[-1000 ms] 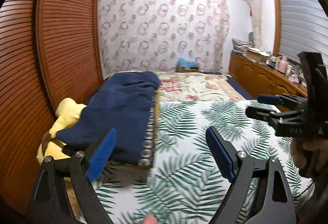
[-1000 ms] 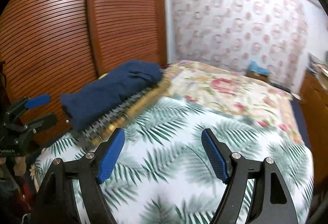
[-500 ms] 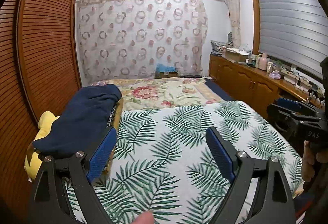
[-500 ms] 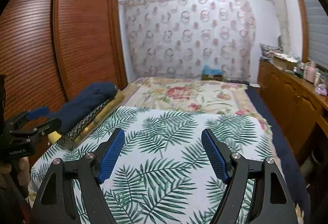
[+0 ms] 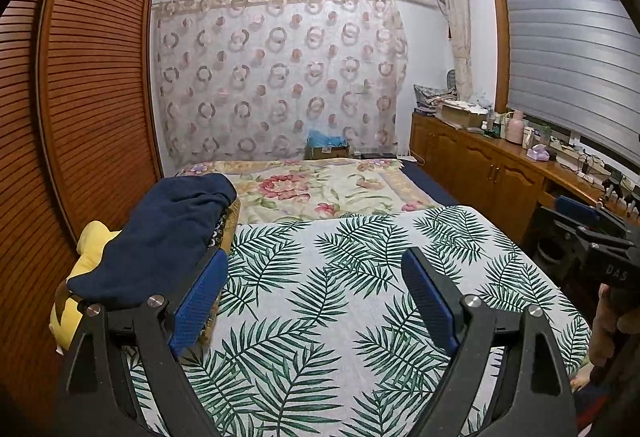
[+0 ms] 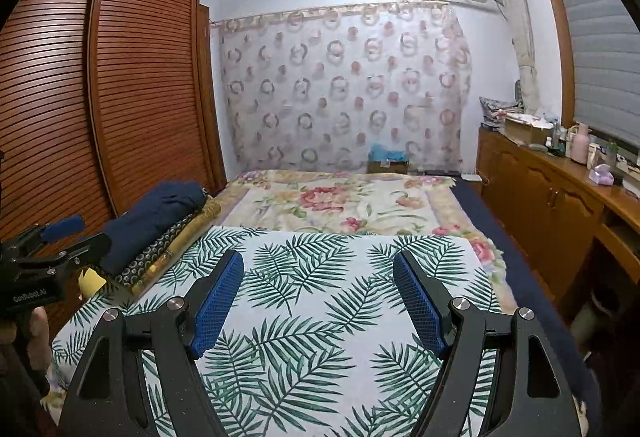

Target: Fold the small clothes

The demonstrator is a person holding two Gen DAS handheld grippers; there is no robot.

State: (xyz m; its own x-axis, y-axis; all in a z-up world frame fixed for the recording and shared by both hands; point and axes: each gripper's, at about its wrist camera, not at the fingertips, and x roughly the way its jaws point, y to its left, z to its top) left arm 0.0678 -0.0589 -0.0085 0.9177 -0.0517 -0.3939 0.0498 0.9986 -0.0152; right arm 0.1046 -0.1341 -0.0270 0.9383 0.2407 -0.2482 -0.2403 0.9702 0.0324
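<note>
Bedroom, with a bed under a palm-leaf sheet point(image 5: 320, 289) filling both views. Over the last second both cameras have swung from the bed's left edge to face straight down it, so the work surface sits bare and centred. Both sets of fingers stand wide apart and hold nothing: left gripper point(image 5: 314, 297), right gripper point(image 6: 318, 299). Just left of the left fingers lies the navy garment point(image 5: 168, 237), bunched on a patterned folded cloth point(image 6: 160, 253), the likely piece to fold; whether it is folded I cannot tell. Beyond lies a floral blanket point(image 5: 320, 189). Only the left view shows the yellow item point(image 5: 92, 249) beneath the navy one; only the right shows the cloth's layered edges.
</note>
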